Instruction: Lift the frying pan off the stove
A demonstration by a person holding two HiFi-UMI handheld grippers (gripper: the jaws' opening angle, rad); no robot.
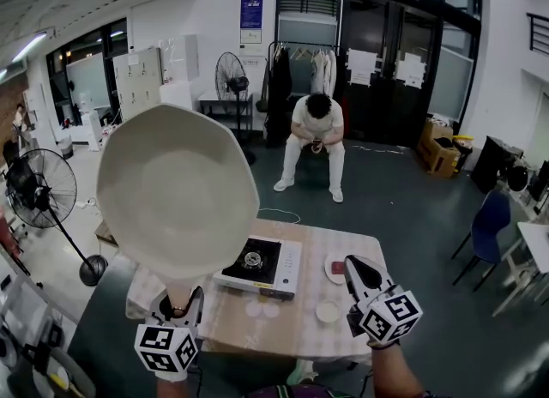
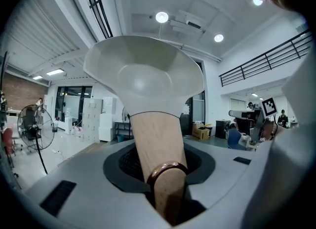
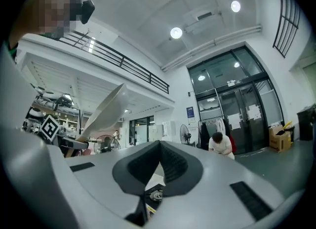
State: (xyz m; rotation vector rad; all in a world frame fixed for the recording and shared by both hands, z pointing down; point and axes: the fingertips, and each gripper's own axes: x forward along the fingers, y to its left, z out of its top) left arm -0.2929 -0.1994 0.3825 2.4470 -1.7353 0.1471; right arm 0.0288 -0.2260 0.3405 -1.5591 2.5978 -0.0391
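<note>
The cream frying pan (image 1: 176,190) is up in the air, well above the table, tilted with its inside facing me. My left gripper (image 1: 177,306) is shut on its wooden handle (image 2: 155,139), which runs up from between the jaws to the pan bowl (image 2: 143,80). The portable stove (image 1: 259,265) sits on the table (image 1: 326,328) with its burner bare. My right gripper (image 1: 360,272) hovers over the table's right side, shut and holding nothing. In the right gripper view the pan (image 3: 106,109) shows edge-on at the left and the stove (image 3: 157,193) lies below the shut jaws.
A small white dish (image 1: 328,311) and a plate with a dark red item (image 1: 336,268) lie right of the stove. A standing fan (image 1: 43,190) is on the floor at the left. A seated person (image 1: 314,143) is beyond the table, and a blue chair (image 1: 485,229) stands to the right.
</note>
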